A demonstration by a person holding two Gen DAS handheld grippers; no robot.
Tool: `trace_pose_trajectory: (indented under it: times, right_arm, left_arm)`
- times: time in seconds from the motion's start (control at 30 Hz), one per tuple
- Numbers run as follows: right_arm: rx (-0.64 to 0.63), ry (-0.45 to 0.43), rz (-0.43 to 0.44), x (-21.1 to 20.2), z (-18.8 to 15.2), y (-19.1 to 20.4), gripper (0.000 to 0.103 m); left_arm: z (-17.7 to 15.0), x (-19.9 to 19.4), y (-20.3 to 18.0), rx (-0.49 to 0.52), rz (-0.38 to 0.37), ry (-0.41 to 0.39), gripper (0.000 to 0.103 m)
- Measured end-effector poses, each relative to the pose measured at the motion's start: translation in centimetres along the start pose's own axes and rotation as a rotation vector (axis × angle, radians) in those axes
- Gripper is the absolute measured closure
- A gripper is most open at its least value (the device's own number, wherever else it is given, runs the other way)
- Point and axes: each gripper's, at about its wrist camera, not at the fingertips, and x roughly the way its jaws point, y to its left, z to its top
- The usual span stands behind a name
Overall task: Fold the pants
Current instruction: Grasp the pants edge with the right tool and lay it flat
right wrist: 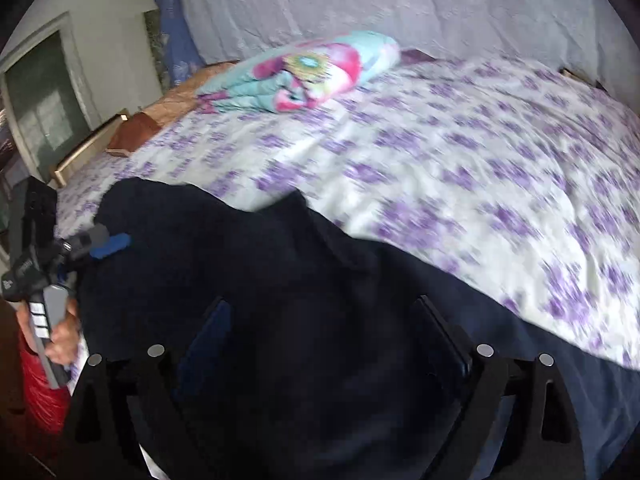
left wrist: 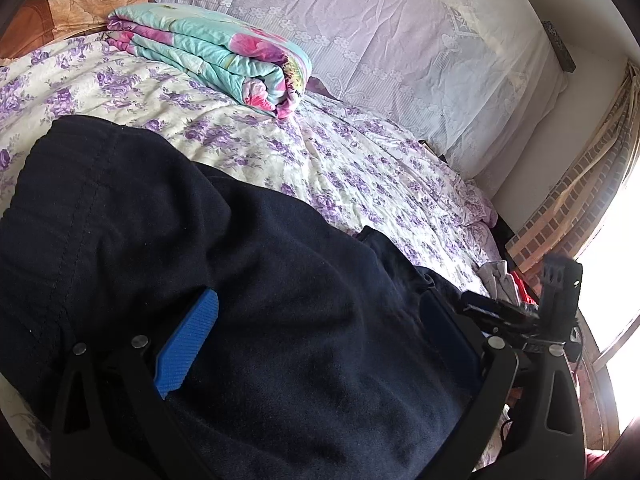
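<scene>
**Lying dark across the near edge of the bed**

Spreading over the lower half of both wrist views, the pants (left wrist: pixel 248 264) lie bunched on the flowered bedspread (left wrist: pixel 360 168), filling the lower left and centre of each frame. The left gripper (left wrist: pixel 316 332) stands wide, its two blue pads (left wrist: pixel 188 344) set far apart with a thick hump of the cloth rising between them; the pads sit against the fabric at either side, but whether they press it cannot be told. The right gripper (right wrist: pixel 324 328) is also spread wide over the pants, its fingers (right wrist: pixel 212 332) dark and apart, with cloth below and between them but not pinched (this view is blurred). At the left edge of the right wrist view the other gripper shows again, with a hand (right wrist: pixel 64 332) on its handle.

Counted: one pair of pants, two grippers, one folded quilt (left wrist: pixel 212 52) in teal and pink at the upper left of the frame, well apart from the pants, and one brown pillow (left wrist: pixel 60 16) beyond it.

The pants are navy, almost black, of soft matte cloth, rumpled in broad folds, with a stitched seam running down the left part.
</scene>
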Motion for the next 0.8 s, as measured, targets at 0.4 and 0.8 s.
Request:
trace_pose_trajectory:
  times: [0.4,0.8]
  right_arm:
    - [0.412,-0.041,-0.171,-11.9,-12.9,-15.4,0.004]
    - [0.868,-0.238,0.068,-21.3,-23.8,-20.3,0.003]
  left_arm:
    - [0.0,0.0,0.0,0.001,0.001,0.000,0.005]
    - [-0.1,-0.1,-0.1,0.001,0.000,-0.001,0.005]
